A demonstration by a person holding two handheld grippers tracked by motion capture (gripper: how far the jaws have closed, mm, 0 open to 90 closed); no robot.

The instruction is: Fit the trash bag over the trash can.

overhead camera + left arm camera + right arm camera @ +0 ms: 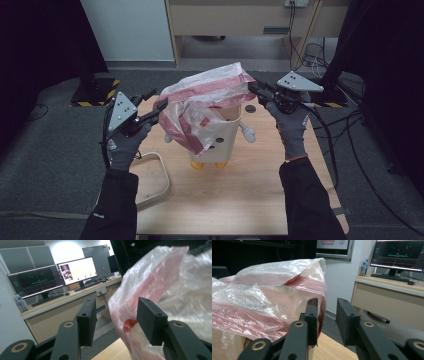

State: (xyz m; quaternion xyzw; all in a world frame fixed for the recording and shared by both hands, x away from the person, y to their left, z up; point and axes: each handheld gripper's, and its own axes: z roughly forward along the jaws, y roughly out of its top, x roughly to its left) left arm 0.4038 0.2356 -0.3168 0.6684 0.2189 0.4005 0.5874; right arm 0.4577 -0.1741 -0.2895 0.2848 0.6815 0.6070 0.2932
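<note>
The thin pink-and-clear plastic bag (pixel 205 102) is draped over the cream cartoon-shaped bin (pixel 220 137). With the left gripper (pixel 116 320) and right gripper (pixel 327 320) both spread, unpinched film could slip off.

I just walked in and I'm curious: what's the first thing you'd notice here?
A crinkly pink-and-clear plastic bag is draped over a cream bin with little arms and orange feet, in the middle of the wooden table. A left gripper and a right gripper reach to the bag's edges from either side, both with their jaws apart.
</note>
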